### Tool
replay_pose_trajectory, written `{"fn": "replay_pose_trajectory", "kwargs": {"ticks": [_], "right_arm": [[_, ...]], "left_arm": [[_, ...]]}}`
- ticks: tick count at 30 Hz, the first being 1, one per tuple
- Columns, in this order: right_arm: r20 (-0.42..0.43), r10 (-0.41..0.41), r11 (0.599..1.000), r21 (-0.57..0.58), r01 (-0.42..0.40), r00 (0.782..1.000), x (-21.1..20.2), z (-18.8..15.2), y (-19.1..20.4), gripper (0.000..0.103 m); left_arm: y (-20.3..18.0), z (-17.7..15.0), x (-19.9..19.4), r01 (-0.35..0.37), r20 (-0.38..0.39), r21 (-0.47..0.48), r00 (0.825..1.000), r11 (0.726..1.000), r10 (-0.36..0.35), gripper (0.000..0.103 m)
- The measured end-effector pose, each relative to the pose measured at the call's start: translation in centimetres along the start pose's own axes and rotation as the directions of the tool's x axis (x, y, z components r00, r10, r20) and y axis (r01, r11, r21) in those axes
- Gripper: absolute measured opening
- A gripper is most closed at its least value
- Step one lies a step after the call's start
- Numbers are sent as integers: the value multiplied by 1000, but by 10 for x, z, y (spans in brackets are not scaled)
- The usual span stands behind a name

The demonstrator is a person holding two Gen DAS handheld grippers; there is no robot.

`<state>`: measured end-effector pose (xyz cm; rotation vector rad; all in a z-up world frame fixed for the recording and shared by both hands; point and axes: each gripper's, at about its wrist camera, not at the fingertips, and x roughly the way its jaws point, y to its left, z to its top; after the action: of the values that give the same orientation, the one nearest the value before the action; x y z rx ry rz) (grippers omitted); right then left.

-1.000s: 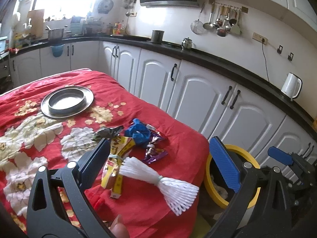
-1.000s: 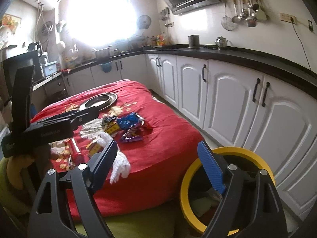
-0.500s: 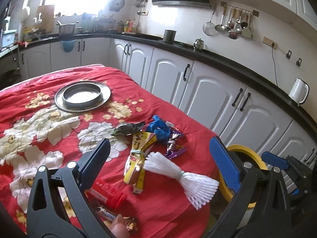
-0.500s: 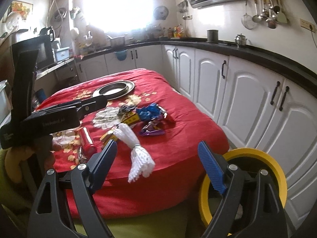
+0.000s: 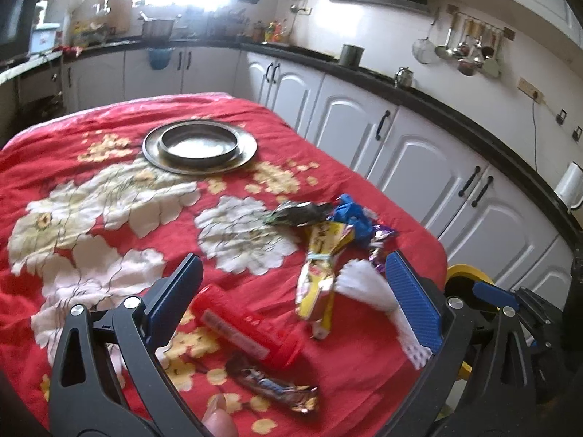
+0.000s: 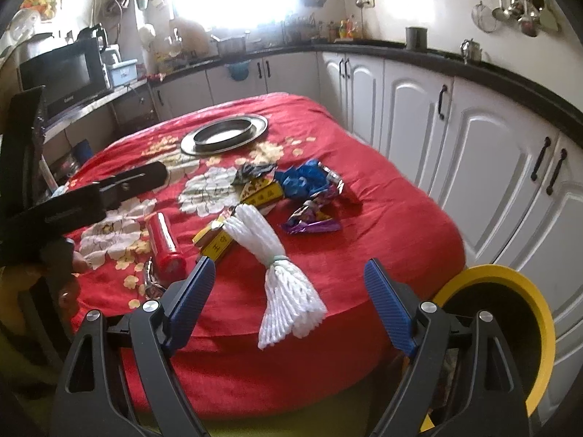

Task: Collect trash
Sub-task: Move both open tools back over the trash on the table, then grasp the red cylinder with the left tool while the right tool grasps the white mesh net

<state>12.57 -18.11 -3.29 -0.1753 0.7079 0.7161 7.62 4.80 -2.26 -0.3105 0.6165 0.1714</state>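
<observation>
Both grippers, left point(image 5: 291, 291) and right point(image 6: 288, 302), gape empty, now closer over the table's point(image 6: 400, 225) near edge; bin point(image 6: 524, 291) beside it.

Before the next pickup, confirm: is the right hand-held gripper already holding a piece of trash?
No: the right hand-held gripper is open and empty, with the white foam net lying on the red tablecloth between its fingers.

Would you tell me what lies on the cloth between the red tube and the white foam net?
In the right wrist view, a yellow wrapper lies between the red tube and the white foam net, touching the net's upper end.
</observation>
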Motion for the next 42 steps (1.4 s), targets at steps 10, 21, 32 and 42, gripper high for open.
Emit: {"fn": "replay_pose_trajectory", "kwargs": {"ticks": [10,21,32,42], "right_arm": [[-75,15,1000,-19,-16,997,40,3,6,81],[-113,11,1000,-13,-12,993,58,-6,0,81],[-149,32,999,-4,-33,988,71,-15,-2,75],[-163,35,999,-9,-37,986,76,-18,-2,52]], "left_arm": [[45,-13,3,-43,-76,-75,996,996,38,92],[57,-30,18,16,-177,-183,983,983,-49,80],[49,-37,39,41,-241,-239,965,970,-100,73],[41,-34,59,18,-259,-245,962,969,-83,60]]}}
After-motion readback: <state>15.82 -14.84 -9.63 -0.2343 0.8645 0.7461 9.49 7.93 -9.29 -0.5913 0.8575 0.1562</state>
